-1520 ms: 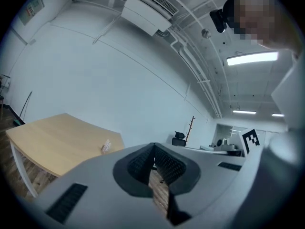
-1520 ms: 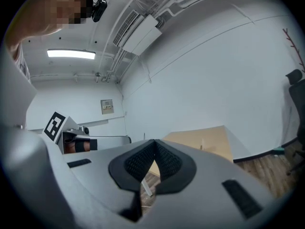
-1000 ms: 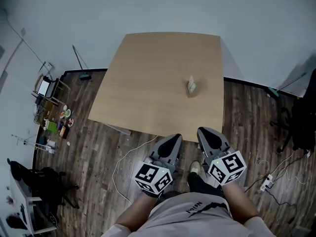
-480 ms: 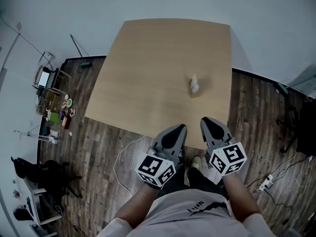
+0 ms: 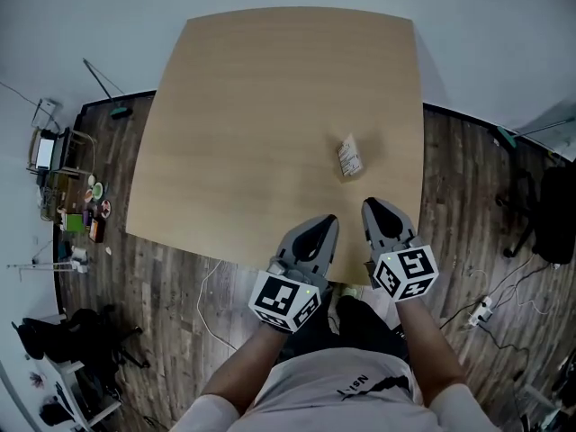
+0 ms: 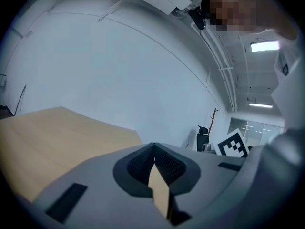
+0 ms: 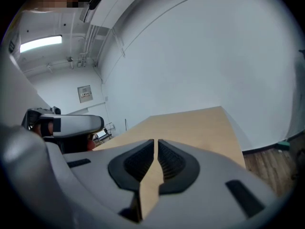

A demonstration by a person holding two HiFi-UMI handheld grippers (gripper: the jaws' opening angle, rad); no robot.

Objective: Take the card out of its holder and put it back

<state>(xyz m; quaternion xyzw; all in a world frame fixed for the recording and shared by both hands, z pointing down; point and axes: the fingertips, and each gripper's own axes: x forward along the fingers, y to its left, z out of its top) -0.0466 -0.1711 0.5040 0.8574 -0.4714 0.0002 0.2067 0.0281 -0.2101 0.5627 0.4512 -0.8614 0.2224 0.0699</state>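
Note:
A small card in its holder stands on the right half of the light wooden table; it is too small for me to make out detail. My left gripper is at the table's near edge, shut and empty, below and left of the holder. My right gripper is beside it, also shut and empty, a short way below the holder. In the left gripper view the jaws meet over the tabletop. The right gripper view shows shut jaws over the table. The holder appears in neither gripper view.
A black office chair stands on the dark wood floor at the right, with a power strip and cables near it. A cluttered rack and a black bag are at the left. A broom leans by the wall.
The person has stepped closer to the table. The table and holder now sit lower and nearer in the head view, and both shut grippers reach its near edge.

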